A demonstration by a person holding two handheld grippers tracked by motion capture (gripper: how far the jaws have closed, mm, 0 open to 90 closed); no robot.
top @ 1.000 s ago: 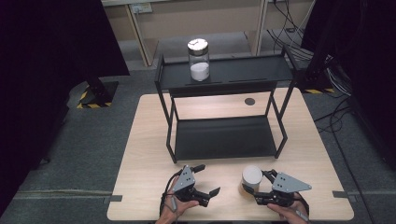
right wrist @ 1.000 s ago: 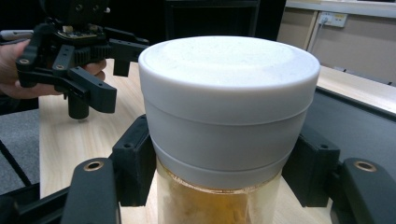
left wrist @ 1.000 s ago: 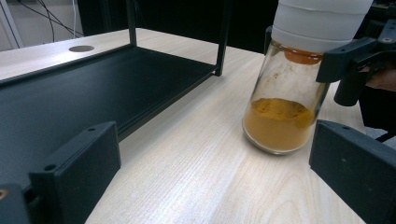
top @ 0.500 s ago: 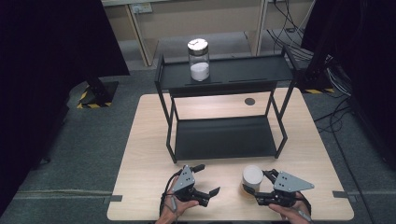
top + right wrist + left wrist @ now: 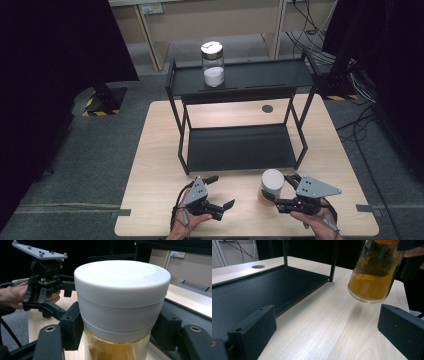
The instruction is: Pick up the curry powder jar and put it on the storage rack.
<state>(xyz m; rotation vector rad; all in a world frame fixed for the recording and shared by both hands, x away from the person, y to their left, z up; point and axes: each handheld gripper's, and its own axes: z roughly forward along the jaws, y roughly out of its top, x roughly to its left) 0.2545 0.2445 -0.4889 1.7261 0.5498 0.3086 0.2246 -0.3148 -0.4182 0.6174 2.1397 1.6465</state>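
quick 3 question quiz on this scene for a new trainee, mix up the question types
1. True or false: the right gripper is shut on the white-lidded jar of orange powder.
2. Where does the other jar, the one holding white powder, stand?
A. on the rack's top shelf
B. on the rack's lower shelf
C. on the table
3. Fill in: in the left gripper view, the jar's base is ___ the table.

Key
1. True; its jaws press the jar just below the lid.
2. A, on the black rack.
3. Above: it hangs tilted, with a gap and a faint shadow beneath.
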